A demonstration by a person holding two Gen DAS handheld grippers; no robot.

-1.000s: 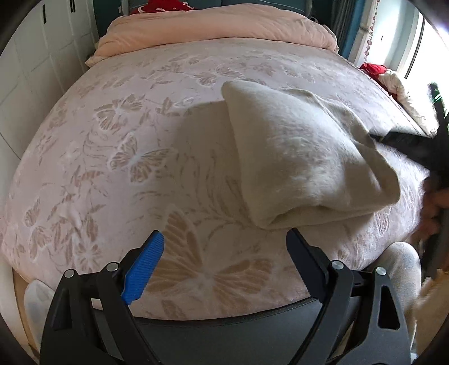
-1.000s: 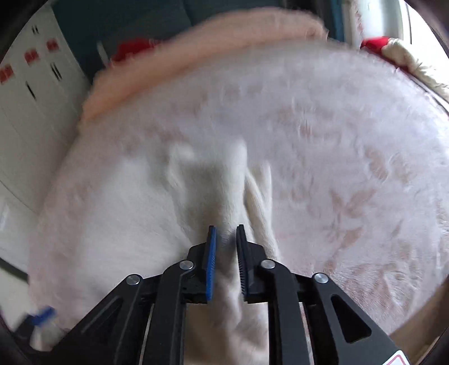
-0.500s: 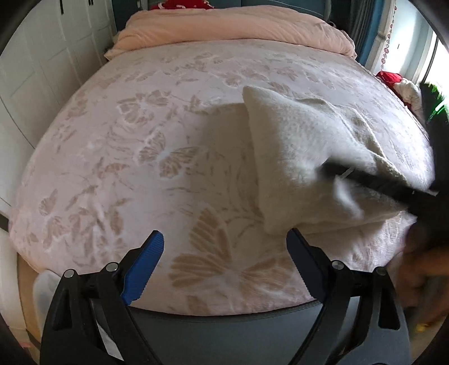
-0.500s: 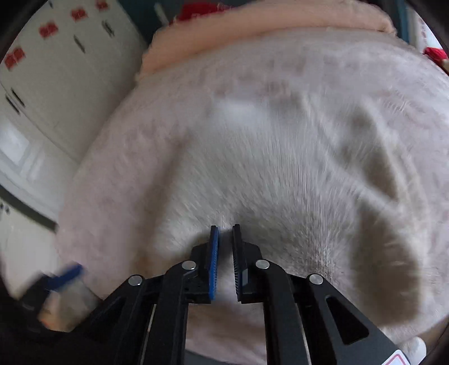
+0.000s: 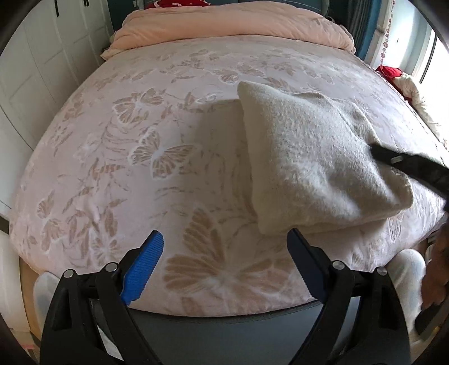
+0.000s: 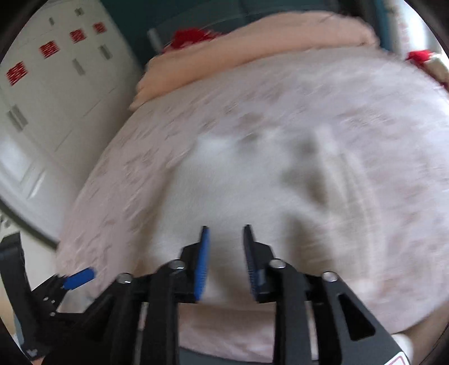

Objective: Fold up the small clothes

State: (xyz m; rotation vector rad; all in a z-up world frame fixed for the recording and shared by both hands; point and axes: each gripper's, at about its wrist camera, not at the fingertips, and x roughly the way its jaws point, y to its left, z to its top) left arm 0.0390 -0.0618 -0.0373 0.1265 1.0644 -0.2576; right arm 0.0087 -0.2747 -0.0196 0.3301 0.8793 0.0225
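Note:
A folded cream fleece garment (image 5: 314, 157) lies on the pink butterfly bedspread (image 5: 157, 157), near the bed's front right. My left gripper (image 5: 224, 252) is open and empty, low over the front edge of the bed, left of the garment's near corner. My right gripper (image 6: 224, 247) has its jaws partly apart over the near edge of the garment (image 6: 247, 179); that view is blurred. In the left wrist view the right gripper's finger (image 5: 407, 165) lies across the garment's right side.
A peach duvet (image 5: 230, 22) is bunched at the head of the bed. White wardrobe doors (image 5: 36, 70) stand on the left. Red and white cloth (image 5: 404, 81) lies at the far right edge by the window.
My right gripper's jaws have opened from nearly shut on the garment and it has pulled back toward the garment's near edge. My left gripper stays open, shifted slightly.

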